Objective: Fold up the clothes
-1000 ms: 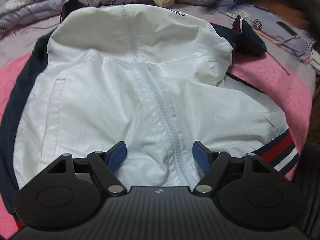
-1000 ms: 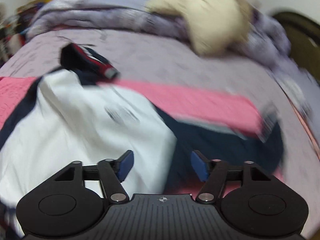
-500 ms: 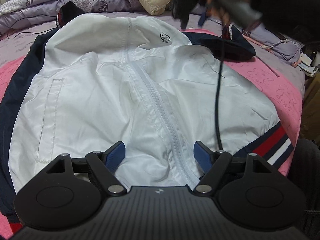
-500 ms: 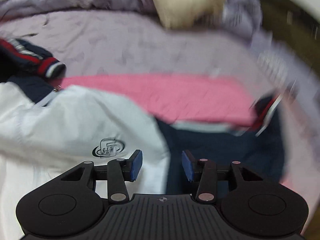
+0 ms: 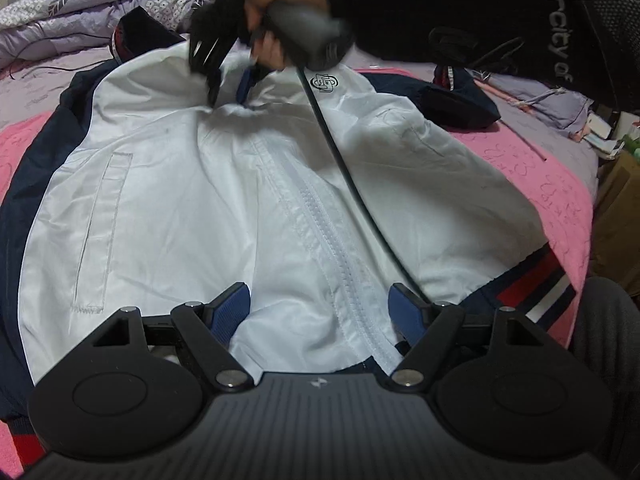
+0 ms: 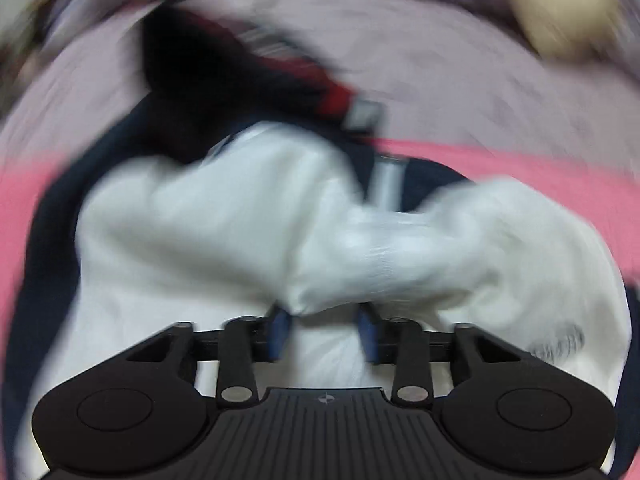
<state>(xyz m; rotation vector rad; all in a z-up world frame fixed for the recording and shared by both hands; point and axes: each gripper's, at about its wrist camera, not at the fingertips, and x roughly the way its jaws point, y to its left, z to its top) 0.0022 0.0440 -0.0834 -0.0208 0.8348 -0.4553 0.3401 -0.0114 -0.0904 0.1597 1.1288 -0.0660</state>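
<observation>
Right wrist view is pretty smeared, but you can make out the right gripper (image 6: 325, 330) with its jaws closing around a bunched ridge of white fabric near the collar end of the jacket (image 6: 248, 216). The cloth is between the blue pads (image 6: 280, 330); whether they're actually pinching yet, I can't say, and from the left wrist view it looks the same story, the right gripper (image 5: 230, 92) down on the jacket's top edge, close to the little round logo (image 5: 325, 84). My guess is it's grabbing the collar end so that end can be folded over.

Left gripper (image 5: 320, 316) sits wide open at the hem end of the jacket (image 5: 180, 200), pads either side of the zipper seam (image 5: 320, 216), nothing gripped. Probably lined up there to take the hem or pin it while the other end moves.

The jacket itself lies flat, lining side up, zipper running down the middle, navy sleeves poking out both sides, striped cuff (image 5: 540, 284) at the right of the hem. It's spread on a pink blanket (image 5: 560, 184), which keeps it flat for folding. A cable (image 5: 348, 176) from the person's hand (image 5: 280, 0) drapes across the jacket, might snag.
</observation>
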